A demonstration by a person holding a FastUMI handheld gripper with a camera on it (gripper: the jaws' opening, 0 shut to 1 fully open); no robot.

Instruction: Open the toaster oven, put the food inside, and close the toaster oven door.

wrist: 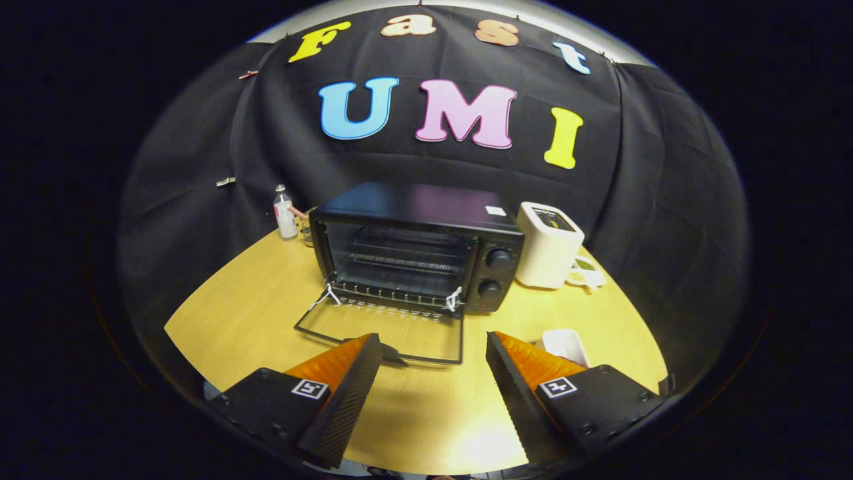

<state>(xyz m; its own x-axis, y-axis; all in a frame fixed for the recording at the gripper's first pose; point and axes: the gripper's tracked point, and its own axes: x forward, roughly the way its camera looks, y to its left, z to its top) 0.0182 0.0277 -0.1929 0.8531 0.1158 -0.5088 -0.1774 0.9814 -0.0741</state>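
Way off beyond the left finger, near the back of the wooden table (253, 313), there's a small clear bottle (285, 212) with a white label, standing upright just beside the oven's left rear corner. Something small sits right behind it, too tiny to make out.

Dead ahead of the fingers is the black toaster oven (420, 247). Its long axis runs left-right across the table, and its mouth faces straight back at the gripper. The glass door (383, 330) is dropped all the way open and lies flat on the table, hinged at the oven's bottom edge, with its far rim reaching almost to the left fingertip. White string (455, 298) is tied at both hinge corners. Inside you can see the wire rack, nothing on it as far as I can tell. Two round knobs (498, 259) stack on the oven's right panel.

The gripper (433, 347) hovers over the table with its fingers spread wide apart, nothing between them, just bare tabletop and the door's front edge in the gap.

Just past the right fingertip sits a small white tray (565, 345), partly hidden by the finger. Further back on that side, a white toaster (549, 243) stands touching or nearly touching the oven's right wall, with a little dish (586, 272) of greenish stuff beside it.
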